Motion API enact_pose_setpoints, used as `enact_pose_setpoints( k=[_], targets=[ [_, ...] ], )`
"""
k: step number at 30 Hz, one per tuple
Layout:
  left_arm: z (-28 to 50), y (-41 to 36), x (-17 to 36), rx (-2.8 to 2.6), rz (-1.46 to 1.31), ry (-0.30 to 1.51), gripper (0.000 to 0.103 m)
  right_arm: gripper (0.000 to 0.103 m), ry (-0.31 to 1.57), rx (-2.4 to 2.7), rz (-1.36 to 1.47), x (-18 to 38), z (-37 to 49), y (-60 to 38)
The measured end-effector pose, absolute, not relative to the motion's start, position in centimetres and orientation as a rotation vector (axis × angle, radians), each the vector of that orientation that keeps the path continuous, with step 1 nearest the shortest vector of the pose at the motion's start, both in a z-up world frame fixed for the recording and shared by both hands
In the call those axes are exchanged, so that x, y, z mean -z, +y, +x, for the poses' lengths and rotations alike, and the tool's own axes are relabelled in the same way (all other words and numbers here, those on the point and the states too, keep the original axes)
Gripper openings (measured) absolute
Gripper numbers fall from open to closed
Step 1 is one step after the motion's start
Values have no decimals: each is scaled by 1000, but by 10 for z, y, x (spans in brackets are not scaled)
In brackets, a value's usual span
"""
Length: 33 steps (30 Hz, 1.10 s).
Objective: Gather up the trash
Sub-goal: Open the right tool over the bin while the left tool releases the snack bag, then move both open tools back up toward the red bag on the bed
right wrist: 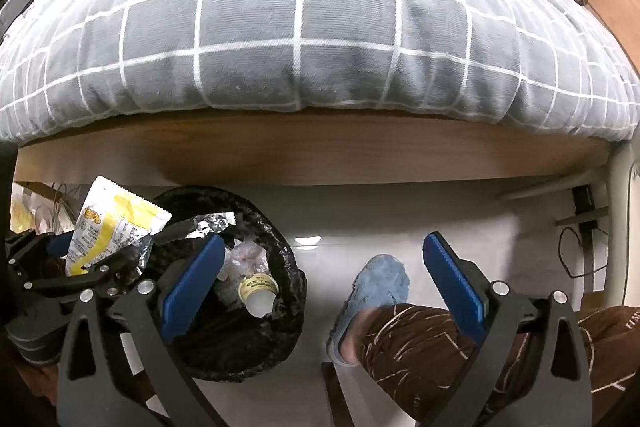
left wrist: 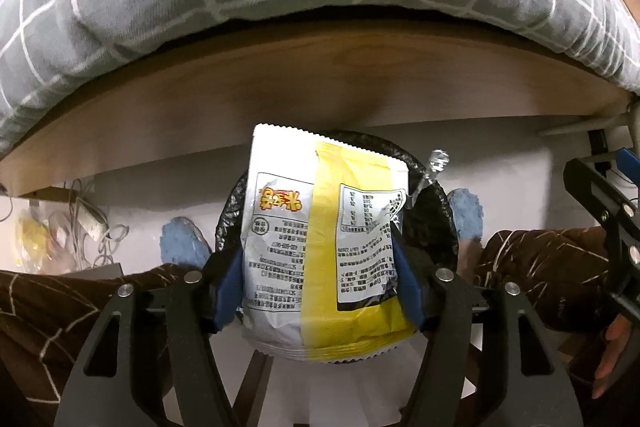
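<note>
Left hand-held gripper clamps snack wrapper above black-lined bin; right hand-held gripper spread wide, nothing held, beside bin

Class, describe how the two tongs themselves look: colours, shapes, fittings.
Both the left tongs and right tongs have matte black angular frames with triangular cut-outs, round silver bolts at the joints, and flat blue ribbed pads. No cables or markings show on them.

Both pictures are lit softly and evenly from above; a dark shadow is cast under the bed board; a small bright glare is seen on the floor; straight lines are bent round by the lens; corners are darkened.
</note>
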State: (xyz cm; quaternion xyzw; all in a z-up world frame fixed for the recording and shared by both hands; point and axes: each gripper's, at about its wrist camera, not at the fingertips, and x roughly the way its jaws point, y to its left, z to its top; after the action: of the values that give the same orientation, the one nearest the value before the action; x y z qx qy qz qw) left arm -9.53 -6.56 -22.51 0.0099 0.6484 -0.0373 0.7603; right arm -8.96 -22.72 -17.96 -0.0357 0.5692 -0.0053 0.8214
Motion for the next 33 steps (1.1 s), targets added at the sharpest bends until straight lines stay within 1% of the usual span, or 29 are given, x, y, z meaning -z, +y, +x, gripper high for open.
enact_pose_setpoints(
  k=[3,5,7,9,11,13,17,23,29,33],
  targets=[
    [-94,-64,223,78,13,1402,72,95,1206,14,-76,178,-88,-227],
    [-94,-65,221,78,11,1397,80,95,1203,15,-74,176,-88,-227],
    [-94,-66,217,76,20,1381,84,95,1193,15,-73,172,-87,-227],
    [-93,-66,212,76,27,1359,87,95,1181,14,-69,169,-87,-226],
    [-93,-65,209,71,25,1346,92,95,1167,15,-66,165,-87,-226],
    [-92,-62,204,58,25,1325,94,95,1154,12,-64,160,-86,-225],
    [-89,-59,192,49,13,1283,97,95,1102,-9,-68,145,-84,-223],
    [-87,-59,174,44,35,1208,97,95,1009,-8,-56,122,-85,-222],
    [-89,-50,145,27,3,1113,97,95,938,-21,-56,102,-88,-220],
    [-97,-47,116,36,-2,1036,97,95,897,-45,-20,85,-95,-219]
  ],
)
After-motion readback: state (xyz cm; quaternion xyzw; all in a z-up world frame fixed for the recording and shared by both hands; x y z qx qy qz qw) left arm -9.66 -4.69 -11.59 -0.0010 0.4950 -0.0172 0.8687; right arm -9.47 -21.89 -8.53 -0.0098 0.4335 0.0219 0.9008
